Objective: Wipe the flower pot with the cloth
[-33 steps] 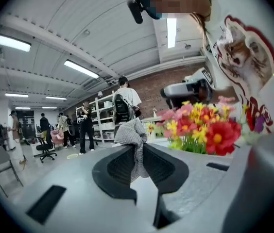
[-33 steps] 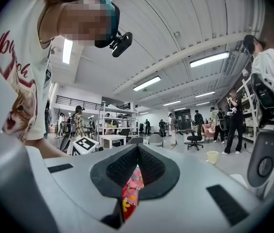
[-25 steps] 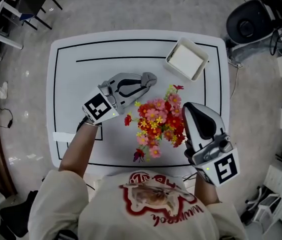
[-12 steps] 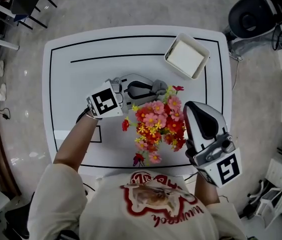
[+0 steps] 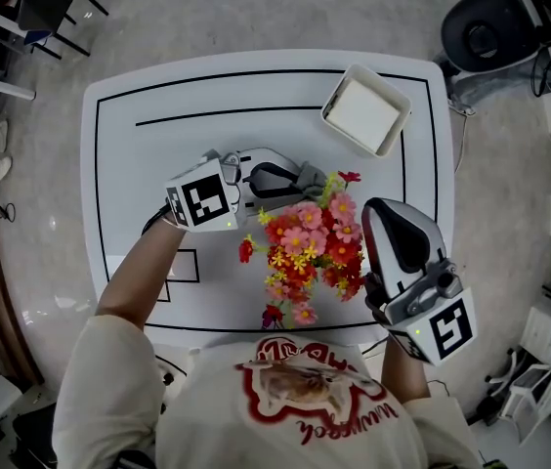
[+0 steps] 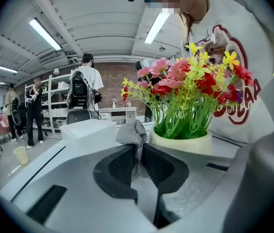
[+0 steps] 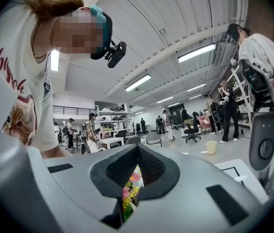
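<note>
Red, pink and yellow artificial flowers (image 5: 307, 245) stand in a cream flower pot (image 6: 180, 143); in the head view the blooms hide the pot. My left gripper (image 5: 295, 176) (image 6: 138, 152) is shut on a grey cloth (image 5: 311, 177) (image 6: 133, 134), which bunches above the jaws just left of the pot's rim. Whether the cloth touches the pot I cannot tell. My right gripper (image 5: 373, 207) (image 7: 137, 149) lies level at the flowers' right side, jaws shut with nothing seen between the pads. Some blooms (image 7: 129, 191) show through the gap behind its tips.
A white square tray (image 5: 363, 113) (image 6: 88, 129) sits at the table's far right corner. The white table (image 5: 158, 96) carries black outline markings. A black office chair (image 5: 490, 27) and shelving stand beyond the table; several people stand in the background of both gripper views.
My left gripper has swung in toward the flowers with the cloth, which now sits at the bouquet's far edge. The right gripper has stayed where it was.
</note>
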A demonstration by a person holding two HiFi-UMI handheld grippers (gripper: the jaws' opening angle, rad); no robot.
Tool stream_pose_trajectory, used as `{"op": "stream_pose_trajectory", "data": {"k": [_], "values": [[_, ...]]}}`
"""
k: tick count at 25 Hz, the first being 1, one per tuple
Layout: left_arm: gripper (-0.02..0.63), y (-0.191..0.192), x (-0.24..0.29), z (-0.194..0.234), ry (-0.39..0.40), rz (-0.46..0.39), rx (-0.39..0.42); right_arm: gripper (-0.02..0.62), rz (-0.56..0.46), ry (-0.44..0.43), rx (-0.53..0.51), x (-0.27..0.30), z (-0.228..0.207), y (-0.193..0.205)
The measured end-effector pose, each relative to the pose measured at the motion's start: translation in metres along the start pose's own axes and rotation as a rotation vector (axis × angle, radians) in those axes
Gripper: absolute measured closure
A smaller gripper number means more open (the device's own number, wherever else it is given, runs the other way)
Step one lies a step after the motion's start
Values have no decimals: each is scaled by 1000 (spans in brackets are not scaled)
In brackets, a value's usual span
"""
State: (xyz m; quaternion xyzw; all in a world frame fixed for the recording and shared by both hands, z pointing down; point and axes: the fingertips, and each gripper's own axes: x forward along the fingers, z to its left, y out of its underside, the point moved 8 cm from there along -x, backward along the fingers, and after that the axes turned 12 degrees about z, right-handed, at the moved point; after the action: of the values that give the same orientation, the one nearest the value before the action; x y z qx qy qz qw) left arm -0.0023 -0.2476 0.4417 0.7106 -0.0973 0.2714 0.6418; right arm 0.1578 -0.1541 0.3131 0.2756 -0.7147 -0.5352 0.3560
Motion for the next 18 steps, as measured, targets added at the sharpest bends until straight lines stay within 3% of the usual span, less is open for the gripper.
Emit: {"op": "stream_pose_trajectory", "data": {"k": [18], "values": [[565, 6, -7, -6, 13, -8, -41, 597, -5, 16, -11, 0, 7, -7]]}}
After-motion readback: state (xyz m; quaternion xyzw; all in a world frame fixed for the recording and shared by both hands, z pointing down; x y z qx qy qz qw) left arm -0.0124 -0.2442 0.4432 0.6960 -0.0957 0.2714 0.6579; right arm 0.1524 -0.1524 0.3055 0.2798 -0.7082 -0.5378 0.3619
